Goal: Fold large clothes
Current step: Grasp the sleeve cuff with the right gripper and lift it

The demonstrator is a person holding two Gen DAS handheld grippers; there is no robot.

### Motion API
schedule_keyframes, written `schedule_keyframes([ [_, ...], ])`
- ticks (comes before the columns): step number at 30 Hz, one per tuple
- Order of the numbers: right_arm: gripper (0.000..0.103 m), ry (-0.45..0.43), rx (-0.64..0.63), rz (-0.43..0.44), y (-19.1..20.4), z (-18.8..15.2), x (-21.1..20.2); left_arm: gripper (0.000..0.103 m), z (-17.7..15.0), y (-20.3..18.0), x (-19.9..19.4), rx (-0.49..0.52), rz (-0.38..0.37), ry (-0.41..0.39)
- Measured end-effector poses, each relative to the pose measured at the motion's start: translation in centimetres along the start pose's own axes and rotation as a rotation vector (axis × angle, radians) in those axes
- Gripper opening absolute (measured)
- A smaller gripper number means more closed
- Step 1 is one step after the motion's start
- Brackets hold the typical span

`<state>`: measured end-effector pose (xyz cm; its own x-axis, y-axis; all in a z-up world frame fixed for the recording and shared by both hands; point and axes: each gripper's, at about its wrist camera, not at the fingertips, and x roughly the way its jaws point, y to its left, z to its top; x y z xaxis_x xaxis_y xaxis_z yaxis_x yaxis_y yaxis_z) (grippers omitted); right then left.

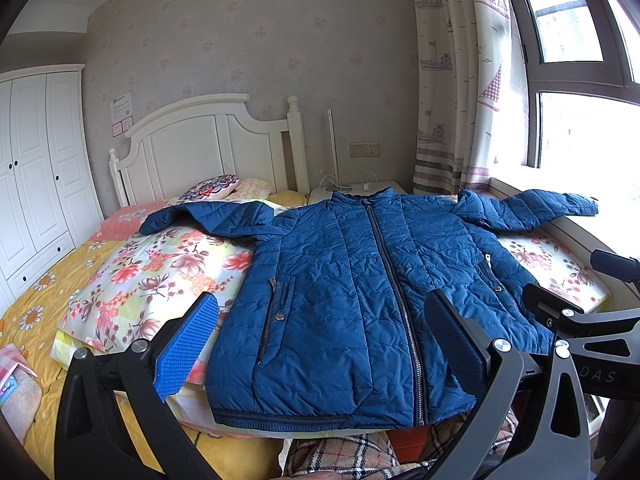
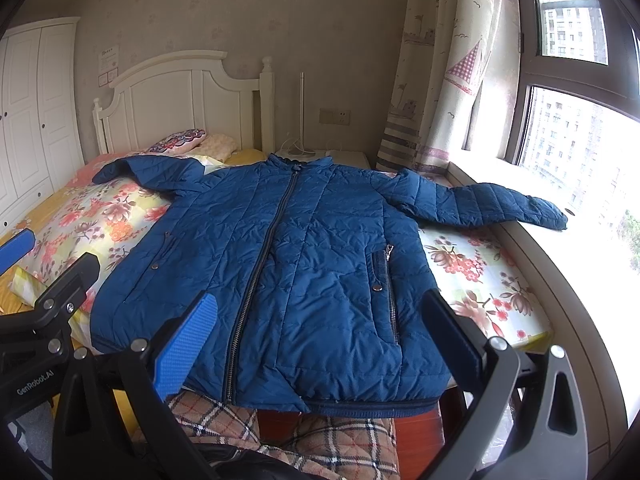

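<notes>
Fingers: both my left gripper [image 1: 320, 336] and right gripper [image 2: 320, 336] spread wide, holding nothing.
Jacket [image 1: 360, 280]: soft, puffy, probably light and slippery; I would pinch a sleeve [image 2: 500, 204] cuff.

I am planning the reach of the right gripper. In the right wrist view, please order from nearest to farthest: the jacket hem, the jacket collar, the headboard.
From the right gripper, jaws open:
1. Jacket hem, just below the jaws.
2. Jacket collar, far end of the zipper.
3. Headboard, beyond it, back left, by the wall.
</notes>
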<state>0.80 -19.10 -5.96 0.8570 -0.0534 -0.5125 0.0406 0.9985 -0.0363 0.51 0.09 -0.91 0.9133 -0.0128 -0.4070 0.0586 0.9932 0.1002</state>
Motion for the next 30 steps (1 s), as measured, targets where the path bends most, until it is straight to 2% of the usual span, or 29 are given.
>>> schedule_keyframes([
  [8,0.101,0.021,0.008,0.025,-0.7,0.1,1.4,0.099,-0.7,-0.1,0.9,0.006,-0.015,0.033],
  [12,0.101,0.0,0.031,0.072,-2.2,0.4,3.6,0.099,-0.3,-0.3,4.0,-0.012,-0.069,0.087],
  [15,0.101,0.078,0.101,0.061,-5.3,1.2,8.4,0.099,0.2,-0.5,8.9,-0.042,-0.115,0.148],
  [17,0.101,0.129,0.165,0.021,-8.1,1.9,11.9,0.099,0.9,-0.8,13.6,-0.042,-0.142,0.218],
  [20,0.101,0.179,0.298,-0.062,-14.5,3.1,17.6,0.099,2.4,-1.3,20.8,-0.019,-0.148,0.312],
  [25,0.101,0.196,0.521,-0.138,-24.1,4.1,24.1,0.099,4.6,-0.9,31.9,0.017,-0.105,0.421],
  [30,0.099,0.172,0.668,-0.254,-32.1,5.1,29.4,0.099,4.6,1.8,40.8,-0.029,-0.077,0.527],
])
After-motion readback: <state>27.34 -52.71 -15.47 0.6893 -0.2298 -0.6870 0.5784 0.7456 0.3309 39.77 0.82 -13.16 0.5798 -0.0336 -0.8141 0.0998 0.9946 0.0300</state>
